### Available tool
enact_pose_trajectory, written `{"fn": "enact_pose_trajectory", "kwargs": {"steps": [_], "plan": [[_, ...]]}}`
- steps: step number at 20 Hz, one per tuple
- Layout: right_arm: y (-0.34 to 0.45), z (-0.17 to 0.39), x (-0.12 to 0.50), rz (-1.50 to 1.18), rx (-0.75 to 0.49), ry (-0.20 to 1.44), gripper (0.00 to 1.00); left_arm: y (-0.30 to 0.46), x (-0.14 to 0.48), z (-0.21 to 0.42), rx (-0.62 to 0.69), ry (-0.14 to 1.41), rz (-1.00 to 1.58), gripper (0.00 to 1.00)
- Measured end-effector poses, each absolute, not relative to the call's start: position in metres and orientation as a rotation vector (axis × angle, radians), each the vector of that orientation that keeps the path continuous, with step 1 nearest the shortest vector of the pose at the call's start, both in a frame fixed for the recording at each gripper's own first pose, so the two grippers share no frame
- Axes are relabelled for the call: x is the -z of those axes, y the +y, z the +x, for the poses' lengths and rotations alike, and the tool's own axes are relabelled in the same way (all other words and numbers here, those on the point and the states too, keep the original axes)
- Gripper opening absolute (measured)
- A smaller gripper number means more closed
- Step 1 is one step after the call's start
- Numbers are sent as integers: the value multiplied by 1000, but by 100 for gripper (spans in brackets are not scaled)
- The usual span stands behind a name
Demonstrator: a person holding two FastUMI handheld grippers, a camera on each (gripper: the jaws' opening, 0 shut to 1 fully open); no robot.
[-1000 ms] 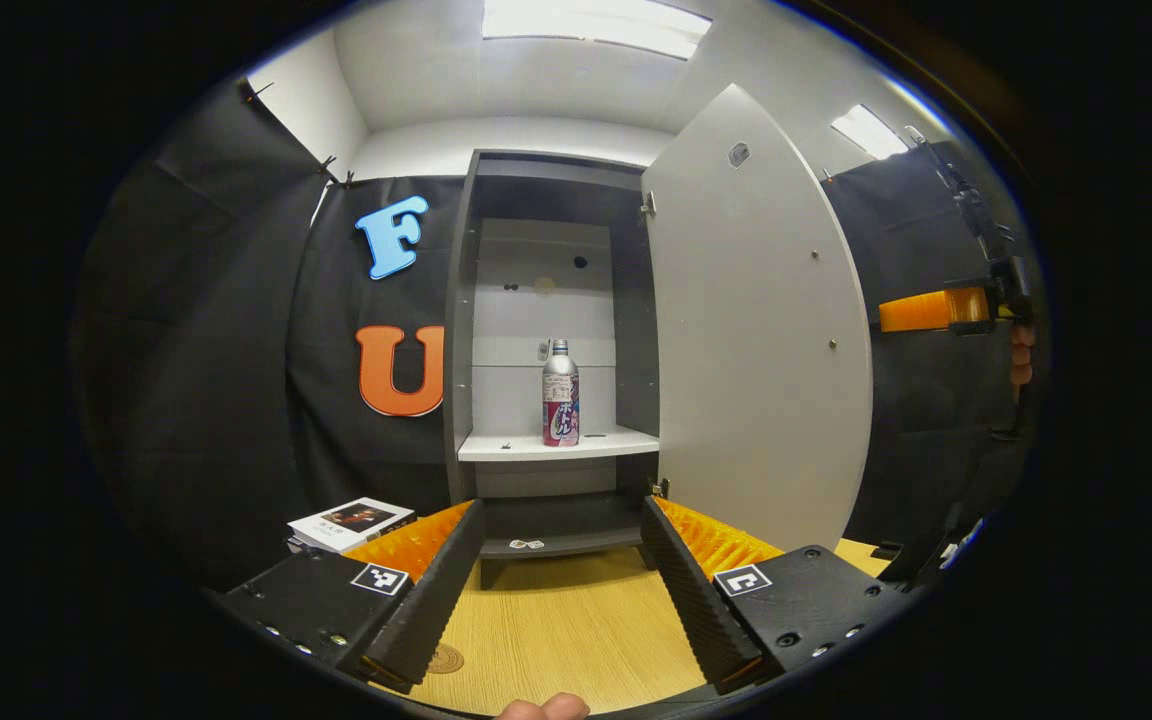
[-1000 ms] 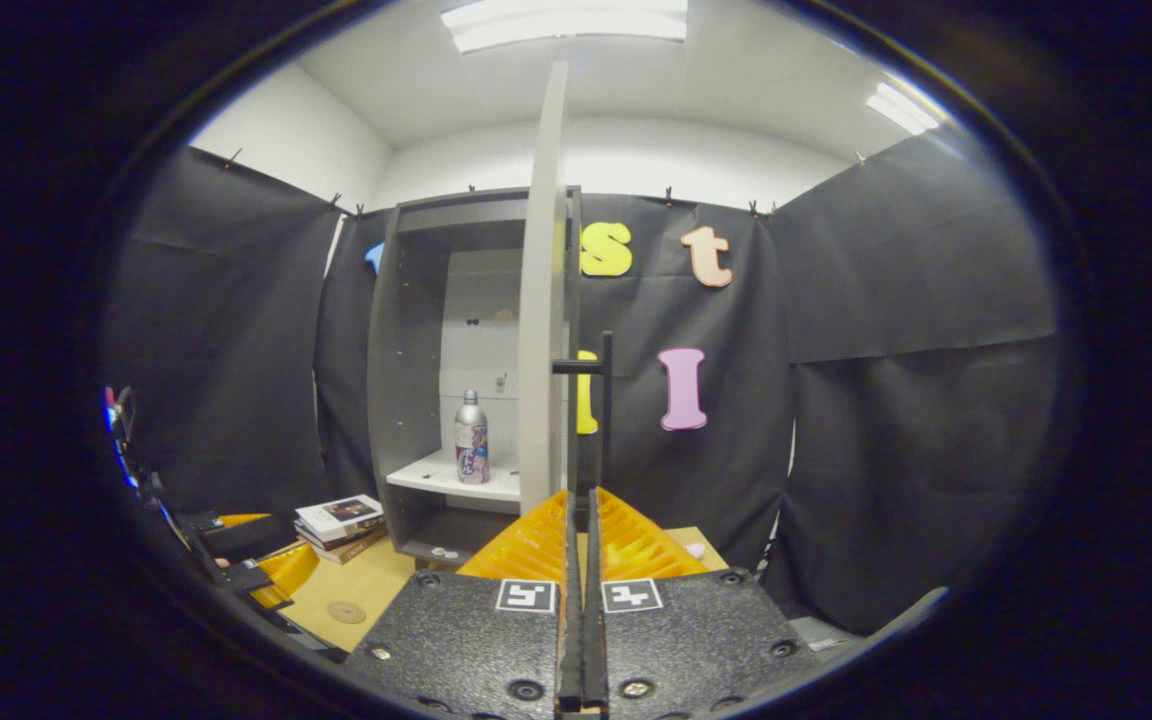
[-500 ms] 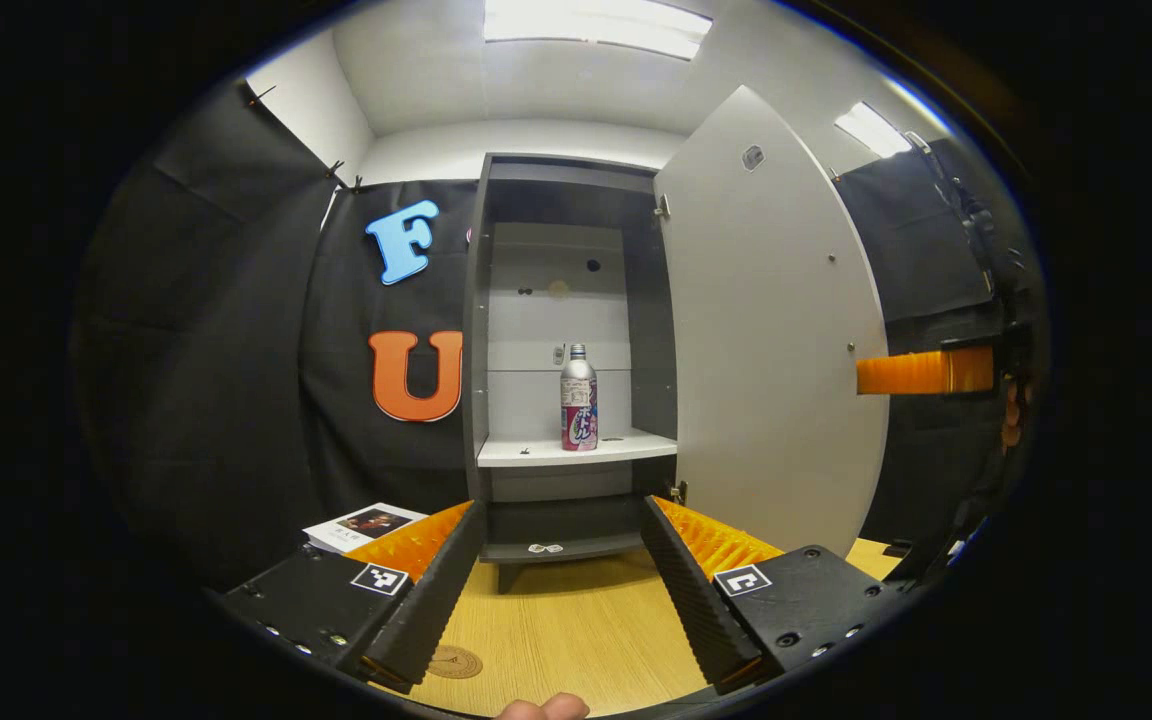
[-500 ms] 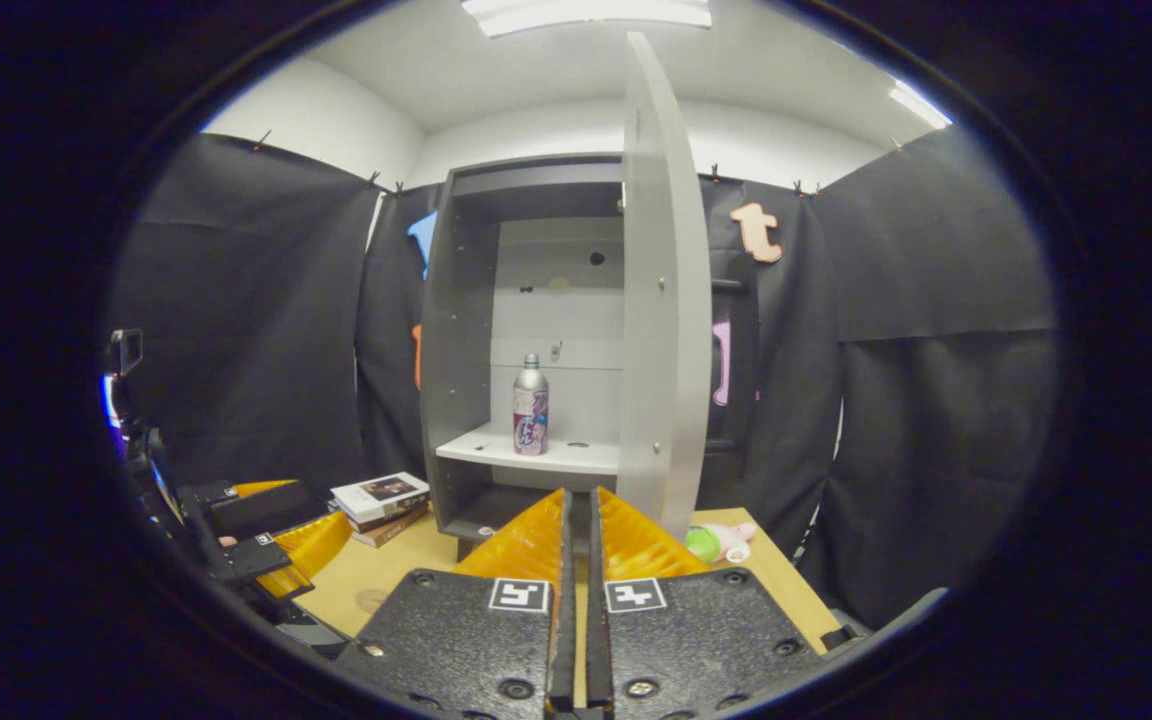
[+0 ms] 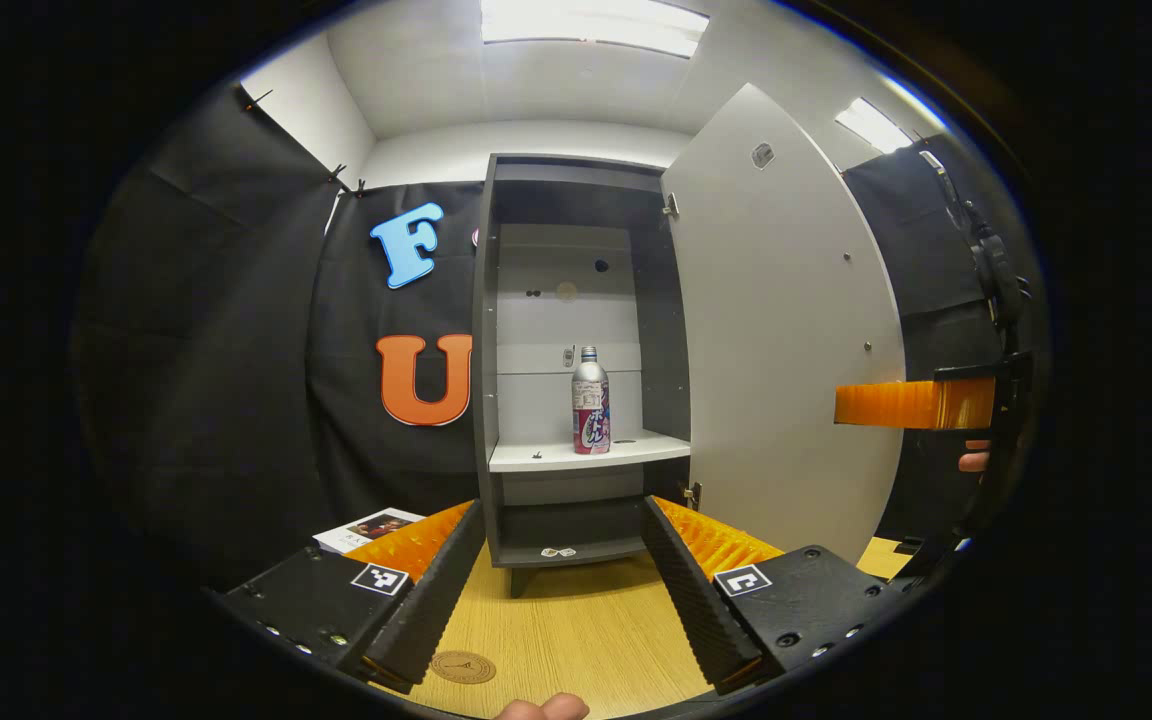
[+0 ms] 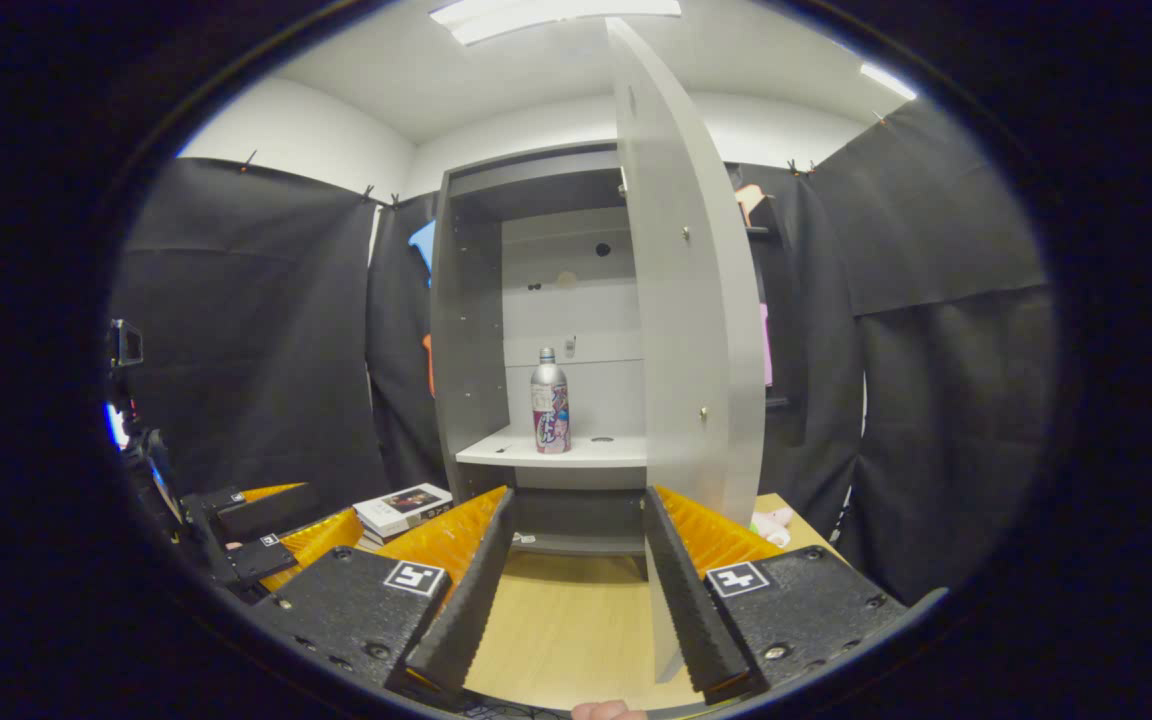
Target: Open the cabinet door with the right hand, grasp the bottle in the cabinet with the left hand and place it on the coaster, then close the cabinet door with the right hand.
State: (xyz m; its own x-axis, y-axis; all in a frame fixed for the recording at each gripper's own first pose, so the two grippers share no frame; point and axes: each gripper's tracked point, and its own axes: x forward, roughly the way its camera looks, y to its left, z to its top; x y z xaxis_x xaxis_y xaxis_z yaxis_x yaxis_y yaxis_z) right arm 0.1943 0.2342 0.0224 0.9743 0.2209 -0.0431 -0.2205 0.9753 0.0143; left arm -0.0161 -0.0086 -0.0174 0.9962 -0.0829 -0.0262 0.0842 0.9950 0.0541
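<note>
Black cloth walls my booth, and in the left gripper view the grey cabinet [image 5: 576,360] stands on the wooden table [image 5: 576,630], its door [image 5: 786,330] swung wide to the right. Inside, the bottle [image 5: 591,415] stands upright and alone on the white shelf [image 5: 586,455]; the compartments above and below it look bare. My left gripper [image 5: 561,590] hangs released, fingers wide apart, holding nothing. The round coaster [image 5: 463,667] lies on the table beside its left finger, and books [image 5: 368,528] sit by the wall.

From the right gripper view, the door [image 6: 686,300] stands nearly edge-on, the bottle [image 6: 549,402] visible behind it on the shelf [image 6: 556,452]. My right gripper [image 6: 576,590] is now released, fingers spread; a second ago it was clenched on the door's handle. The door has opened wider since.
</note>
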Motion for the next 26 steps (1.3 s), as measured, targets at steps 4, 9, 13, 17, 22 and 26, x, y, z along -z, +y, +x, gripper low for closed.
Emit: {"fn": "enact_pose_trajectory", "kwargs": {"steps": [4,9,13,17,22,26], "plan": [[236,195,-22,5,-229,41,86,-12,-12,12,99,-42,77,95],[249,189,-14,50,-286,58,86,-31,-55,78,149,-120,26,94],[254,190,-4,57,-297,83,87,-47,-74,134,189,-115,-35,95],[256,193,-6,49,-291,82,87,-46,-72,198,146,-106,-3,95],[256,198,-6,51,-283,86,87,-54,-42,261,130,-36,14,95],[256,202,-5,57,-272,97,86,-58,-21,302,83,1,56,95]]}}
